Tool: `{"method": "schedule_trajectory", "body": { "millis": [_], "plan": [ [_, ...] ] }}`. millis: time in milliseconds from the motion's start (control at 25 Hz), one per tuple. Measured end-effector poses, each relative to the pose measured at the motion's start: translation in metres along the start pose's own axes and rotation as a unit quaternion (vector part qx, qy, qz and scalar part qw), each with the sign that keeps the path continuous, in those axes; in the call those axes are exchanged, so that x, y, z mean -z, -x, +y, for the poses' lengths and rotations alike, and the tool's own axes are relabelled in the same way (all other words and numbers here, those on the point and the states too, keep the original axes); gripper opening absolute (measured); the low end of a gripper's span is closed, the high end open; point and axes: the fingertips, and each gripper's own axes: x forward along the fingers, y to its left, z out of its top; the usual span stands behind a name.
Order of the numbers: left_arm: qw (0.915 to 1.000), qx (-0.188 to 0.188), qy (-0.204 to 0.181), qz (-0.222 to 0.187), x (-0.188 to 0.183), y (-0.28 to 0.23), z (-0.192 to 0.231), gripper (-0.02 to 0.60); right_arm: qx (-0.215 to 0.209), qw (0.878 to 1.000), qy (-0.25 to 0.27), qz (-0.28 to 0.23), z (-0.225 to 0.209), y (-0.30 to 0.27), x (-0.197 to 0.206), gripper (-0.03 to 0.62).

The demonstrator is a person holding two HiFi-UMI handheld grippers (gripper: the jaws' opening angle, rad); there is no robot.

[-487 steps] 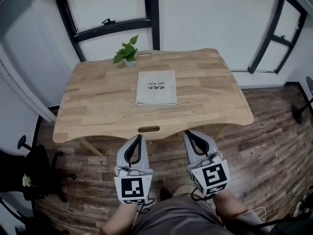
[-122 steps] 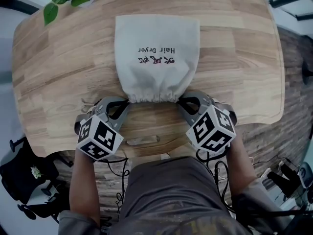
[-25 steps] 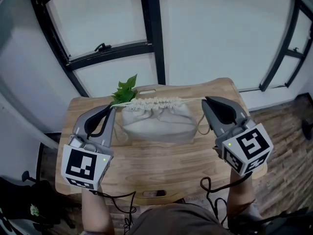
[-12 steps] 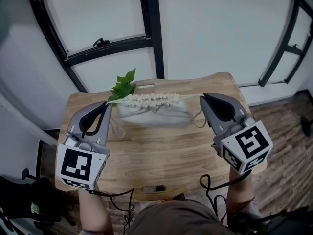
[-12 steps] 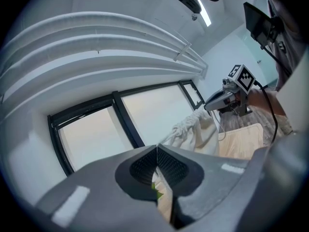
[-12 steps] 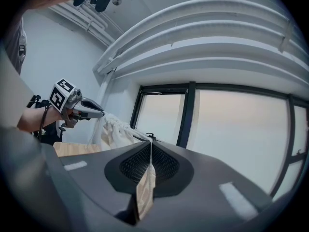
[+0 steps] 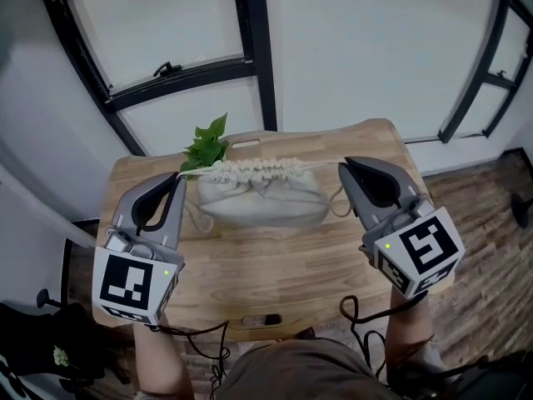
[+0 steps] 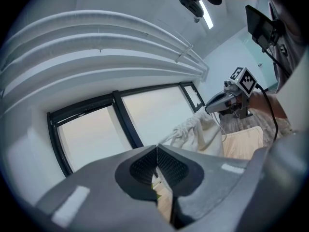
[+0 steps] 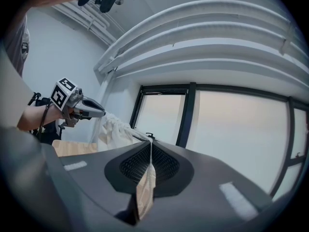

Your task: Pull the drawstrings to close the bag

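Note:
A cream cloth bag (image 7: 265, 200) hangs in the air above the wooden table (image 7: 275, 273), its mouth (image 7: 250, 172) gathered into tight ruffles. A taut drawstring (image 7: 321, 166) runs out from each end of the mouth. My left gripper (image 7: 177, 178) is shut on the left drawstring, my right gripper (image 7: 341, 168) shut on the right one. In the left gripper view the bag (image 8: 200, 134) shows beyond the closed jaws, with the right gripper (image 8: 208, 108) behind it. In the right gripper view the string (image 9: 150, 151) is pinched between the jaws, and the bag (image 9: 116, 129) hangs toward the left gripper (image 9: 102, 113).
A small green potted plant (image 7: 204, 144) stands at the table's back left, right behind the left gripper. A slot handle (image 7: 263, 320) is cut in the table's near edge. Black-framed windows (image 7: 250, 48) fill the wall behind. Wood floor (image 7: 491, 248) lies to the right.
Over the last second both grippers stayed apart with the strings taut. The bag dipped, then rose slightly, and its mouth stayed gathered.

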Motion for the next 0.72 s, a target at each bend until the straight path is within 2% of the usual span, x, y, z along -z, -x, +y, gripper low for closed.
{"method": "schedule_trajectory", "body": {
  "millis": [720],
  "plan": [
    [1.0000,-0.008,-0.005,-0.001,-0.0030,0.0038,0.0002,0.005,-0.001,1.000,0.011,-0.003,0.0037,0.0043,-0.0039,0.035]
  ]
}}
